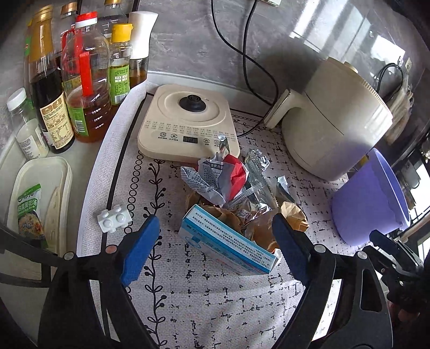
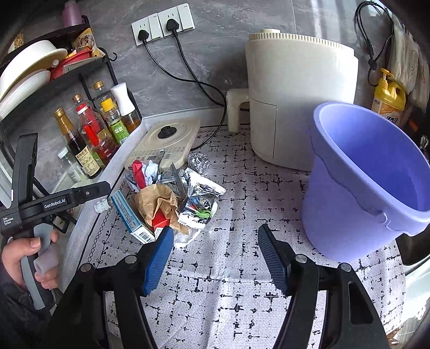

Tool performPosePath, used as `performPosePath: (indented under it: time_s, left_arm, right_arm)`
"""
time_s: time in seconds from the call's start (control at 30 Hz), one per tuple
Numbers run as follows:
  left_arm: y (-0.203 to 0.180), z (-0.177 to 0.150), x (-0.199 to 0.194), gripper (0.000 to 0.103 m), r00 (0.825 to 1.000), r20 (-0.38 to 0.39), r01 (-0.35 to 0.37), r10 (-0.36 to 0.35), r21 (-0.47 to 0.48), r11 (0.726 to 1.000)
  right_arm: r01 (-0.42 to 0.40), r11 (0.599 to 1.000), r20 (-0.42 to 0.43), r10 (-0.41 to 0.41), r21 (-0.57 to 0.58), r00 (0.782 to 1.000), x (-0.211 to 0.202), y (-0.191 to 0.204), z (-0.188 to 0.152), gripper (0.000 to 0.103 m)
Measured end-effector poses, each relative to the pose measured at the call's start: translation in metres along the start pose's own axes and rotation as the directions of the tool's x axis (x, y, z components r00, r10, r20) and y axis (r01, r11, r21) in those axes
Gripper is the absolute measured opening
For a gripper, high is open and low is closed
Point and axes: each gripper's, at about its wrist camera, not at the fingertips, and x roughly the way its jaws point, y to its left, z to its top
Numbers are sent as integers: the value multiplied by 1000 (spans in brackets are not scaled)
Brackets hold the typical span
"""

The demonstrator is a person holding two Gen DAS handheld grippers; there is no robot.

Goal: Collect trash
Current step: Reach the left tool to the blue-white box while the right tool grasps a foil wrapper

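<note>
A pile of trash lies on the patterned mat: a blue-and-white medicine box, crumpled brown paper, silver foil wrappers and a red-and-white wrapper. A small white blister pack lies apart to the left. My left gripper is open, its fingers on either side of the medicine box. My right gripper is open and empty over the mat, right of the pile. The purple bucket stands at the right, tilted.
A cream induction base sits behind the pile. A cream air fryer stands at the back right, with cords to wall sockets. Oil and sauce bottles and a white tray crowd the left.
</note>
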Motion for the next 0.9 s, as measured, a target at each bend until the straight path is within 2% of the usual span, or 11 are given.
performPosePath:
  time_s: [0.23,0.33,0.37,0.53,0.63,0.7,0.87,0.9]
  left_arm:
    - [0,-4,26,80,998,-31,-52,48,-126,991]
    - [3,-11,36,67,997,-61,-62,51,-186,981]
    - [5,-14,38,59,996,-73,-60,46,-207,976]
    - [17,-33,28,51,998,-46,-54,42,-295,954]
    - [17,-37,21,41,998,-53,-50,36,-290,956]
    - [18,-38,15,30,998,-51,-56,44,-281,958]
    - [29,-48,4,23,996,-64,-80,65,-277,957]
    - [30,-50,4,1,995,-74,-87,69,-271,959]
  right_arm:
    - [-104,993,-23,103,-50,994,40,-5,24,64]
    - [-153,986,-47,150,-69,988,56,-6,30,64]
    - [-166,984,-58,162,-70,985,61,-7,33,64]
    - [-222,973,-104,214,-66,971,84,-11,41,64]
    - [-251,967,-127,243,-51,962,97,-10,47,64]
    - [-260,964,-148,251,-47,957,107,-8,48,64]
    - [-249,969,-186,244,-2,952,125,-8,47,62]
    - [-245,969,-199,243,11,949,128,-8,46,57]
